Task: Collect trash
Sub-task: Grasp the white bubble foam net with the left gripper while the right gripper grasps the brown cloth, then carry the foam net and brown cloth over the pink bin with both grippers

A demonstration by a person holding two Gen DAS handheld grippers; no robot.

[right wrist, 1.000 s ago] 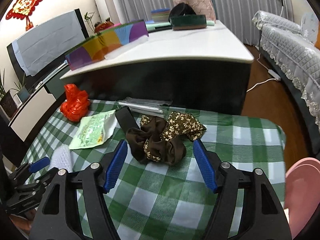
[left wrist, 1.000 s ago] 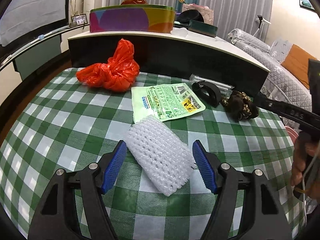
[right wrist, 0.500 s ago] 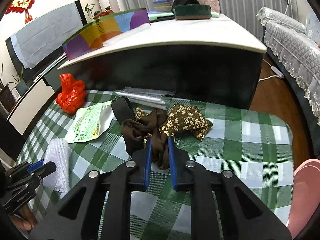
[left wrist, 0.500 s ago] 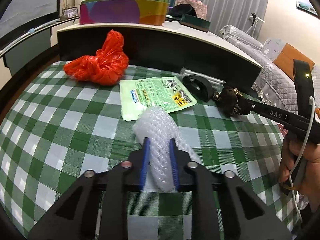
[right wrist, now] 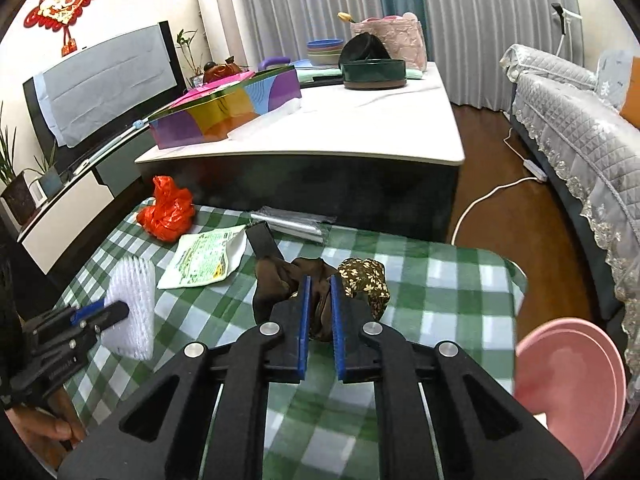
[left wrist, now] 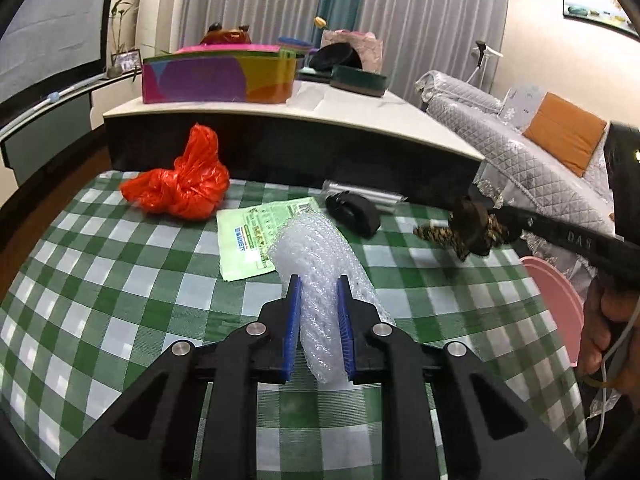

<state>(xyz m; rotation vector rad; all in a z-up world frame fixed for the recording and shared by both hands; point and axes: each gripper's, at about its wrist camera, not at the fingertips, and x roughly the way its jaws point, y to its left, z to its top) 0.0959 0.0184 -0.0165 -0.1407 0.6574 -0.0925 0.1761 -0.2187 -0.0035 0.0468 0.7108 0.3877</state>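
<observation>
Trash lies scattered over the green-checked worktop (left wrist: 120, 280), and two pieces are being lifted at once. Going from largest down: the pink basin (right wrist: 568, 392) sits just off the worktop's right edge, likely the place for the rubbish, though that is my guess. Toward the far left corner rests the red plastic bag (left wrist: 180, 192), and beside it the green printed pouch (left wrist: 248, 240) lies flat, with a black band (left wrist: 354, 212) and a clear wrapper (left wrist: 368, 196) along the far edge.

The white foam netting (left wrist: 320, 280) is pinched in the left tongs (left wrist: 318, 320), whose jaws have just closed on it, squeezing it narrow; it looks raised off the cloth. The brown floral scrunchie (right wrist: 320, 284) is clamped in the right tongs (right wrist: 319, 320), jaws having just closed nearly together on its fabric.

So the pick-up step seems done for both; next each load needs carrying to the basin and releasing there. Both tongs point forward and slope down toward the worktop, a hand (left wrist: 604, 332) gripping the right handle.
</observation>
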